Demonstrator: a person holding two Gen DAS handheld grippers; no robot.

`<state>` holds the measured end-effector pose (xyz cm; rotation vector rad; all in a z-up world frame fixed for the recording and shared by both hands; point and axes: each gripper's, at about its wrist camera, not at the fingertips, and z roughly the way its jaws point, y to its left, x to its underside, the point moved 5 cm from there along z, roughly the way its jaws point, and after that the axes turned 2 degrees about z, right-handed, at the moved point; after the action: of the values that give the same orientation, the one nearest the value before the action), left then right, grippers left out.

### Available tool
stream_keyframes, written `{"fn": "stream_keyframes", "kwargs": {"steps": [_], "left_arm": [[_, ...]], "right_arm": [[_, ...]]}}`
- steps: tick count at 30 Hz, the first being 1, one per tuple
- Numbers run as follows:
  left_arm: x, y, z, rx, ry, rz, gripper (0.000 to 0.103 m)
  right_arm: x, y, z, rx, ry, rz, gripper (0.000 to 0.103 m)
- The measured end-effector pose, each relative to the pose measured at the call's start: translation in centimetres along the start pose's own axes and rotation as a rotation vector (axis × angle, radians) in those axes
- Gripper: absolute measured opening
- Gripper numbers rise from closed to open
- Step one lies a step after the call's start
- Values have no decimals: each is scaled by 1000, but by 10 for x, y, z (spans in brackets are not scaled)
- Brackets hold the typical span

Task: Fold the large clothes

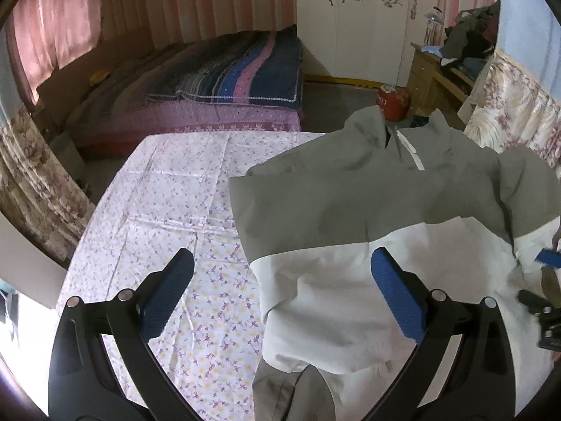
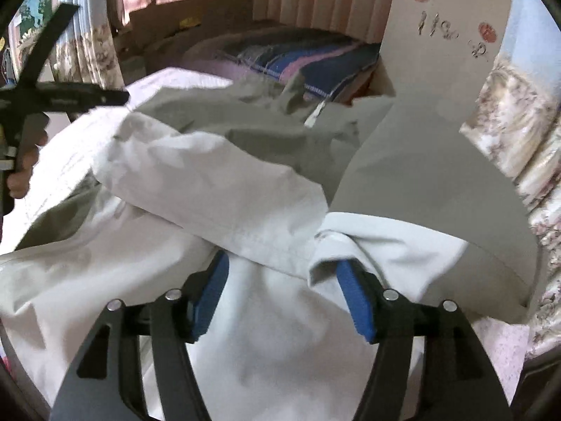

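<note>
A grey-and-white jacket [image 1: 350,210] was spread on a table covered with a floral cloth [image 1: 168,193], lying toward the right part of the cloth in the left wrist view, collar [image 1: 396,133] at the far end, grey upper part beyond the white lower part. The left part of the cloth was left bare.

The left gripper [image 1: 280,280] was seen held above the table, jaws spread wide, nothing gripped. Its left finger [image 1: 168,298] was over bare floral cloth, its right finger [image 1: 396,294] over the jacket's white panel; whether either pad touched the fabric could not be told.

The right gripper [image 2: 280,280] was seen low over the jacket's white body, jaws apart. 1 white sleeve [image 2: 217,182] was laid diagonally across the jacket front, its cuff end just ahead of the fingers. A 2nd white fold [image 2: 385,245] was draped against and over the tip of the right-hand pad [image 2: 354,298], but was not pinched between the pads. The left-hand pad [image 2: 210,291] was partly hidden under the sleeve edge. The frame was motion-blurred.

In the right wrist view the left gripper's black frame [image 2: 70,96] and the hand [image 2: 24,172] holding it were seen at the left edge. In the left wrist view a blue pad of the right gripper [image 1: 548,258] was seen at the right edge.

A bed with a striped blanket [image 1: 228,70] stood behind the table.
</note>
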<state>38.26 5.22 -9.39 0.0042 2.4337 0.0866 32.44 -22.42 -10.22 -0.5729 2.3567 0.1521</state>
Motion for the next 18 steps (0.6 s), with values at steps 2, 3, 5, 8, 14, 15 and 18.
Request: {"fn": "stream_keyframes", "kwargs": {"steps": [2, 3, 5, 8, 14, 15, 18], "left_arm": [[-1, -4, -7, -8, -13, 18, 100], [-2, -5, -9, -8, -19, 22, 100], [-5, -10, -19, -4, -43, 30, 100], [-10, -18, -31, 7, -74, 43, 100], [-18, -47, -47, 38, -113, 79, 100], [-19, -56, -50, 44, -121, 94, 100], [-20, -78, -56, 69, -124, 130, 100]], "right_arm": [[-3, -8, -21, 17, -54, 4, 75], [-1, -14, -35, 36, -86, 14, 78], [1, -31, -58, 71, -135, 47, 79], [7, -71, -80, 149, -168, 114, 80], [21, -153, -112, 293, -219, 244, 80], [24, -165, -114, 300, -222, 267, 80], [34, -198, -111, 258, -229, 377, 80]]}}
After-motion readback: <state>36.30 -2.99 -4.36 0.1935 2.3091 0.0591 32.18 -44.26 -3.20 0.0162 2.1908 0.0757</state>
